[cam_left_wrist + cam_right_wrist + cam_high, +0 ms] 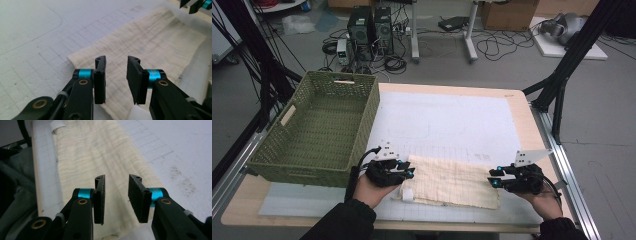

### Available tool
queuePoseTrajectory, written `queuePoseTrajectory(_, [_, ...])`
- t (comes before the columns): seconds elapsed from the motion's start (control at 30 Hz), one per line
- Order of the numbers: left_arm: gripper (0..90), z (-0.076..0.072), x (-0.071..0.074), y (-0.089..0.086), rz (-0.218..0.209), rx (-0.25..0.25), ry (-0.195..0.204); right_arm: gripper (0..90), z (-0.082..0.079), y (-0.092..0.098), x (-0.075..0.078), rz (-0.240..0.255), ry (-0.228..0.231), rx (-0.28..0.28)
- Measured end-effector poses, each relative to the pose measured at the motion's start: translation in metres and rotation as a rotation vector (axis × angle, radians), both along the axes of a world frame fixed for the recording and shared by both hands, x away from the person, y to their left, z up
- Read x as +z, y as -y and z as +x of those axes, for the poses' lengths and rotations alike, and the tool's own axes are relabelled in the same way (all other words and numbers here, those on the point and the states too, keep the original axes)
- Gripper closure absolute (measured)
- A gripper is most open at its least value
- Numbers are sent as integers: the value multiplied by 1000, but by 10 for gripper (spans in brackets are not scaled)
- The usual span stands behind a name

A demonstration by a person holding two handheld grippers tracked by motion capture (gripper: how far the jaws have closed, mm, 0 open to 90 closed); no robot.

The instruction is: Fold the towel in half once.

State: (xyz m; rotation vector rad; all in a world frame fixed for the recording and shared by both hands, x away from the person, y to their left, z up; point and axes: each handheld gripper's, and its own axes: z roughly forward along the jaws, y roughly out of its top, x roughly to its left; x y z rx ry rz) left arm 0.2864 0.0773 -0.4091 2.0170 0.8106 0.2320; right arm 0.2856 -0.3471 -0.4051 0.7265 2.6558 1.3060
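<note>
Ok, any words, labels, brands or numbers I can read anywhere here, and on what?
None can be read.
Cloth: a white tag at its near left corner, blank as far as it shows.
Mat: printed grid and curved lines, plus a few small dark marks too blurred to read.
Basket: a pale tag on its side, too small to read.

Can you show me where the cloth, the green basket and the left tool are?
cloth [454,181], high view, middle of the fabric.
green basket [368,116], high view, right wall.
left tool [116,75], left gripper view, gap between its open tips.
</note>
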Motion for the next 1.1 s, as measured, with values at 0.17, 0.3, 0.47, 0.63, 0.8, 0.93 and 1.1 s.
queuePoseTrajectory(0.17, [658, 17, -11, 5, 27, 79, 15, 560, 19, 3, -9, -43, -15, -93])
queuePoseTrajectory(0.3, [592, 32, -23, 8, 66, 153, -7, 545, 35, 5, -19, -65, -60, -128])
queuePoseTrajectory(0.47, [514, 41, -33, 12, 72, 175, -64, 576, 45, 4, -29, -95, -106, -118])
queuePoseTrajectory(0.63, [755, 39, -36, 19, 73, 132, -79, 770, 46, 0, -31, -109, -113, -77])
queuePoseTrajectory(0.8, [844, 37, -35, 22, 71, 118, -78, 830, 48, 1, -31, -102, -139, -57])
queuePoseTrajectory(0.93, [850, 42, -32, 25, 40, 194, -37, 831, 54, 1, -29, -127, -137, -58])
queuePoseTrajectory(1.1, [853, 55, -28, 28, 14, 260, -27, 831, 68, 2, -19, -135, -123, -97])
